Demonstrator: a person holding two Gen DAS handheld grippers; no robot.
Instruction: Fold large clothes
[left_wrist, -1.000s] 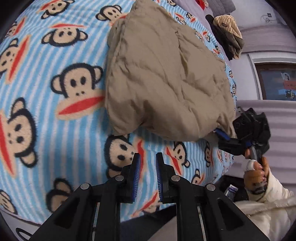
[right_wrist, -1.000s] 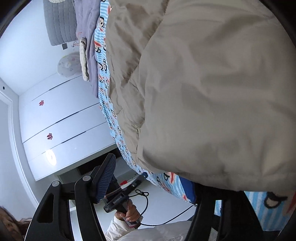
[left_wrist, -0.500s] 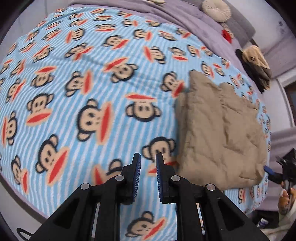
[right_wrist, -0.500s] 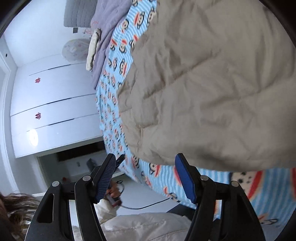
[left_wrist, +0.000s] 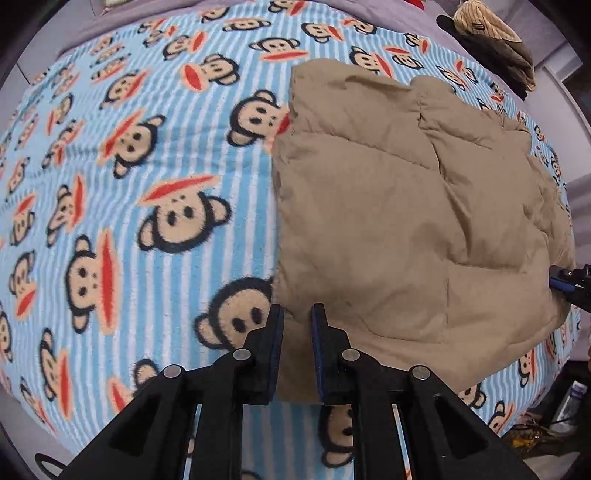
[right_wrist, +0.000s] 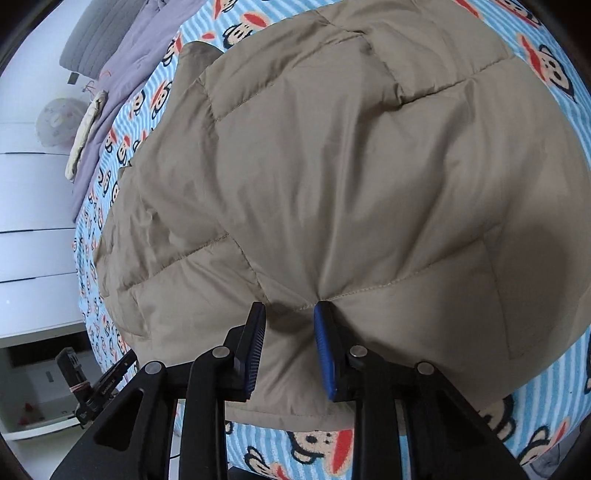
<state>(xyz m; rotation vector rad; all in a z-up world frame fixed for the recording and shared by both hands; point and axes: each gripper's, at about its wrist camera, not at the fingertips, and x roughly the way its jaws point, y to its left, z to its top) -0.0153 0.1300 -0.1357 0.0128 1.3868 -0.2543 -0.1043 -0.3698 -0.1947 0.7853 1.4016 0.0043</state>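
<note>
A tan quilted jacket lies folded on a blue striped monkey-print blanket. My left gripper hovers over the jacket's near left corner. Its jaws are shut to a narrow slit and grip nothing. In the right wrist view the jacket fills most of the frame. My right gripper is closing on the jacket's near edge. A puckered fold of fabric sits between the blue pads, and creases radiate from the tips. The right gripper's tip also peeks in at the jacket's right edge.
A heap of dark and striped clothes lies at the bed's far right. A purple sheet, a round cushion and a grey headboard are at the bed's head. White drawers stand beside the bed.
The left gripper has swung from over the open blanket to the jacket's near corner. The right jaws have narrowed from wide open onto a fold of the jacket's edge.
</note>
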